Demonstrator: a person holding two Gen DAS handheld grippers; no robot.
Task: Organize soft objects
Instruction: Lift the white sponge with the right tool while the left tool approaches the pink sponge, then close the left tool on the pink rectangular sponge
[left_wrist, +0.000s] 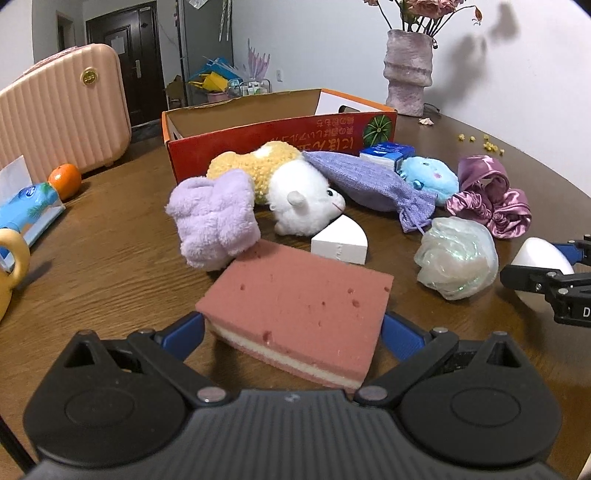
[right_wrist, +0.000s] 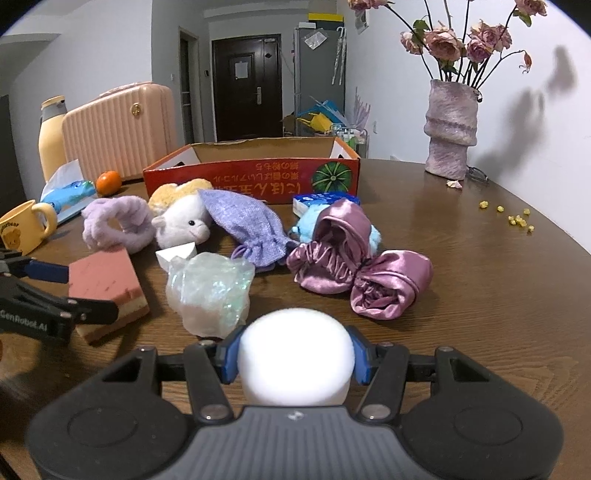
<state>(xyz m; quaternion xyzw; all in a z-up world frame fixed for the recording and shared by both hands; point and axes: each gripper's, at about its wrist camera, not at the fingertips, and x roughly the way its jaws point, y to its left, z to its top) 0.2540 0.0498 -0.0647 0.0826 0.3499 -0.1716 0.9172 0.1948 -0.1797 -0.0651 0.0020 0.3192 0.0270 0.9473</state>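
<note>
We count two plush toys, a white-and-yellow lamb and a blue one. We see two white foam pieces, a wedge and an egg, plus one pink sponge block.

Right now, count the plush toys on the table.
2. A white-and-yellow plush lies in front of the box, beside the lilac headband. A blue plush lies partly under the satin cap. Others may be hidden.

On the surface, the box stands behind the toys. The sponge lies nearest the left tongs, wedge behind it, lamb behind that, pouch to its right.
</note>
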